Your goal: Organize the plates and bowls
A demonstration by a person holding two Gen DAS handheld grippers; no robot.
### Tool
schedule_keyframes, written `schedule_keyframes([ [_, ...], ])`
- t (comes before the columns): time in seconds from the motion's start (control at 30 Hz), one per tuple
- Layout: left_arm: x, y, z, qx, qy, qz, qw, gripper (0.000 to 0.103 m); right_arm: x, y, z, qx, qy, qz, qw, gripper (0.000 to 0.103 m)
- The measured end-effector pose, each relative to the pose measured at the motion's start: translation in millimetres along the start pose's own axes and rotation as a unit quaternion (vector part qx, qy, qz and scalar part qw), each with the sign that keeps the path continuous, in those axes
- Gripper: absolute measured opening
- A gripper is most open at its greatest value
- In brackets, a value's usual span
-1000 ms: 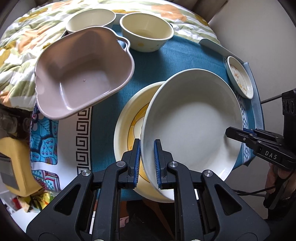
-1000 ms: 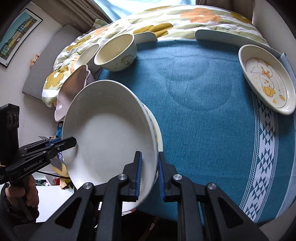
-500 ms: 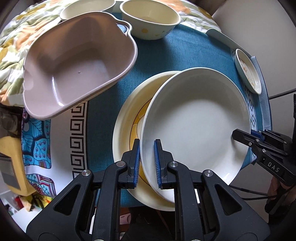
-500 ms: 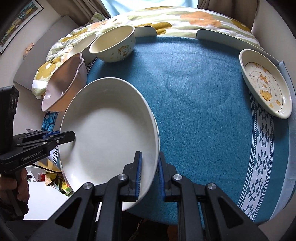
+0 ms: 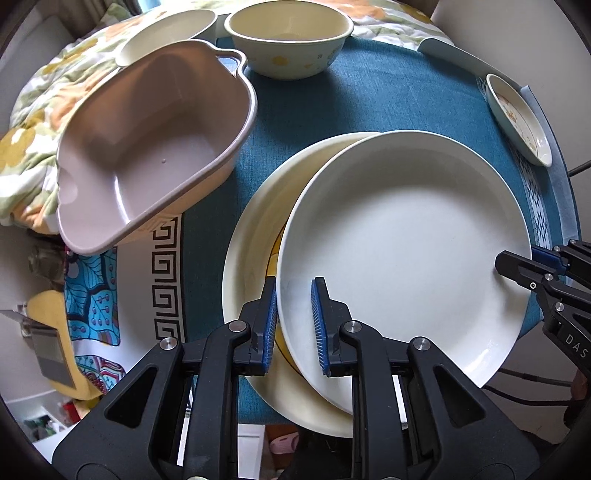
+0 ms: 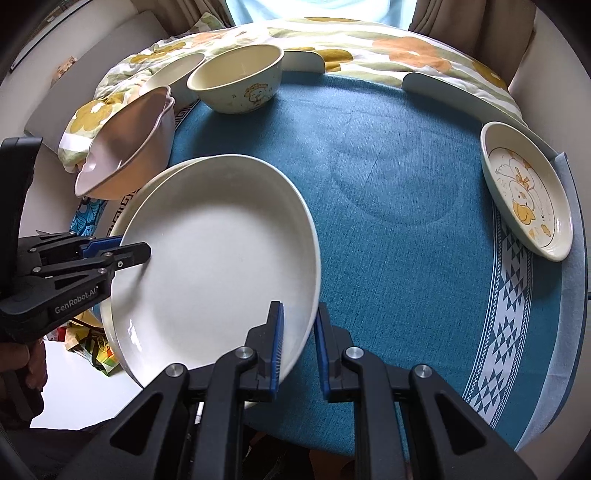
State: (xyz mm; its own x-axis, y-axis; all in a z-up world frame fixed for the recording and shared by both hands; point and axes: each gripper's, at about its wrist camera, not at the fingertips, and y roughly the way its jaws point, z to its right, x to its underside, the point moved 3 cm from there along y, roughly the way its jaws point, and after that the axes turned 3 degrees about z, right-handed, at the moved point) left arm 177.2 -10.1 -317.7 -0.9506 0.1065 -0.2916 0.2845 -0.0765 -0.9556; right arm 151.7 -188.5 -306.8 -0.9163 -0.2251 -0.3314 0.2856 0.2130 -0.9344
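Note:
A large white plate (image 5: pixel 406 243) is held by both grippers above a cream plate with a yellow pattern (image 5: pixel 255 236) on the blue tablecloth. My left gripper (image 5: pixel 293 325) is shut on the white plate's left rim. My right gripper (image 6: pixel 298 347) is shut on its opposite rim; the plate also shows in the right wrist view (image 6: pixel 214 266). The white plate sits low over the cream plate and covers most of it. Whether the plates touch is unclear.
A pink square dish (image 5: pixel 147 147) stands tilted at the left. A cream bowl (image 5: pixel 288 40) and another pale bowl (image 5: pixel 166 33) are at the back. A small duck-pattern plate (image 6: pixel 524 192) lies at the right table edge. A floral blanket (image 6: pixel 369 48) lies behind.
Both grippers have lowered and levelled the white plate over the cream plate. The plate was tilted more steeply a second ago.

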Motion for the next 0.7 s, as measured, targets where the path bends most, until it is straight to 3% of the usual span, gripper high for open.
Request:
schedule_keyframes([
  [0.37,4,-8,11,-0.077,0.044,0.021,0.9958,0.015,-1,2,-5,0.002,-0.025,-0.003,1.0,0.015],
  [0.7,8,-14,10,-0.09,0.051,0.027,0.9943,0.015,-2,3,-7,0.007,-0.032,-0.003,0.999,0.015],
])
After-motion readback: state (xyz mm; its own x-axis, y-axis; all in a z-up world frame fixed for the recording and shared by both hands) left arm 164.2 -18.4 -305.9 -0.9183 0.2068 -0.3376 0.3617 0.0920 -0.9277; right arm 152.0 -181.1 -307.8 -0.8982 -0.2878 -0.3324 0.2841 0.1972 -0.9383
